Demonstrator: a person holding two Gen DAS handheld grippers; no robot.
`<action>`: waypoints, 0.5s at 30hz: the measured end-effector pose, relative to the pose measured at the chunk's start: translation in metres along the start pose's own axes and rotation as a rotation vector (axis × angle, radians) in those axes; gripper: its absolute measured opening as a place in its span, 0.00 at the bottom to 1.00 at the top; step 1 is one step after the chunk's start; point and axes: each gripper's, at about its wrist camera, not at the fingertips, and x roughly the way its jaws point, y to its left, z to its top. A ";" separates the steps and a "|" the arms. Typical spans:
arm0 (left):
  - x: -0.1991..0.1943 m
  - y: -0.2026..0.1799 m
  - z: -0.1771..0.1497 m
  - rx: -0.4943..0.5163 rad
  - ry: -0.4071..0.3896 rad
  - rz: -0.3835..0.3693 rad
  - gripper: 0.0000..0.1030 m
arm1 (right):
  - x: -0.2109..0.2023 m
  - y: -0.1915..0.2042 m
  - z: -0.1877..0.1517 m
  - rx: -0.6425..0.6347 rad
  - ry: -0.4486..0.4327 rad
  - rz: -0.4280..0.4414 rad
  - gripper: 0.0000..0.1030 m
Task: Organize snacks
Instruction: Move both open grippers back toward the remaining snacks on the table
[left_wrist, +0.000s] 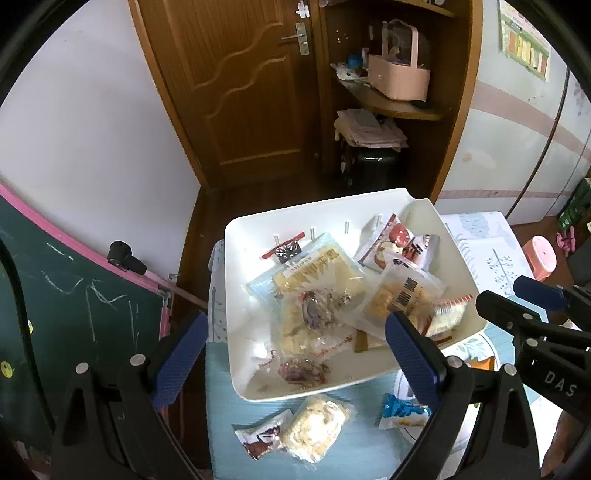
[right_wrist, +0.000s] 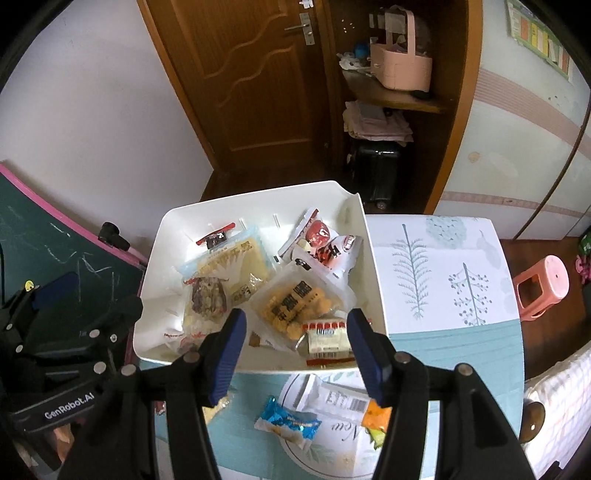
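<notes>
Across the frame's middle a glossy white plastic tray (left_wrist: 236, 236) heaped with crinkly snack packets (left_wrist: 314, 280) sits on a leaf-printed tablecloth (right_wrist: 443, 266) before a wooden door (left_wrist: 240, 92), while the left gripper (left_wrist: 295, 347) gapes wide and the right gripper (right_wrist: 295, 350) stands half-open, both empty

This is a lived-in room of a home, most likely a child's or family room. A panelled wooden door (left_wrist: 236, 81) with a metal lever handle stands beside an open wooden corner shelf (left_wrist: 391, 103) holding a pink basket (left_wrist: 399, 79) and folded cloths (left_wrist: 369, 127). A green chalkboard (left_wrist: 74, 306) with a pink frame and chalk scribbles leans at the wall. A small pink plastic stool (right_wrist: 543, 284) stands on the wood floor, near a table (right_wrist: 443, 266) under a tree-patterned cloth.
</notes>
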 end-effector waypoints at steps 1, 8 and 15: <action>-0.004 -0.002 -0.002 -0.001 -0.004 -0.001 0.93 | -0.004 -0.002 -0.002 0.002 -0.003 0.002 0.56; -0.031 -0.012 -0.017 -0.015 -0.030 -0.008 0.93 | -0.027 -0.012 -0.021 0.003 -0.024 0.020 0.56; -0.060 -0.018 -0.036 -0.032 -0.064 -0.017 0.93 | -0.047 -0.026 -0.046 0.014 -0.028 0.046 0.56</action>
